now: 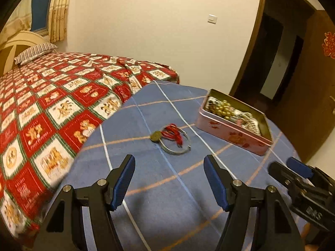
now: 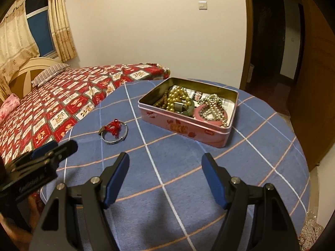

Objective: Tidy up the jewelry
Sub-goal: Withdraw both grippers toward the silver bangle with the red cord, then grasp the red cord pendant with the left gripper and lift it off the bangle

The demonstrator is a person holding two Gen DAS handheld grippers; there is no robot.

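Observation:
A silver bangle (image 1: pixel 175 142) with a red cord (image 1: pixel 172 135) and a brass pendant (image 1: pixel 156 136) lies on the blue checked tablecloth (image 1: pixel 167 188). It also shows in the right wrist view (image 2: pixel 114 134). An open pink tin (image 2: pixel 188 123) holds gold beads (image 2: pixel 178 100), a green bangle (image 2: pixel 188 106), a pink bangle (image 2: pixel 209 120) and silver beads (image 2: pixel 211 106). The tin also shows in the left wrist view (image 1: pixel 230 133). My left gripper (image 1: pixel 169 163) is open and empty, short of the silver bangle. My right gripper (image 2: pixel 165 161) is open and empty, short of the tin.
A bed with a red patterned quilt (image 1: pixel 52 104) borders the table on the left. A doorway (image 2: pixel 272 41) opens at the right. The table edge curves off at right (image 2: pixel 303 167). Each gripper shows at the edge of the other's view.

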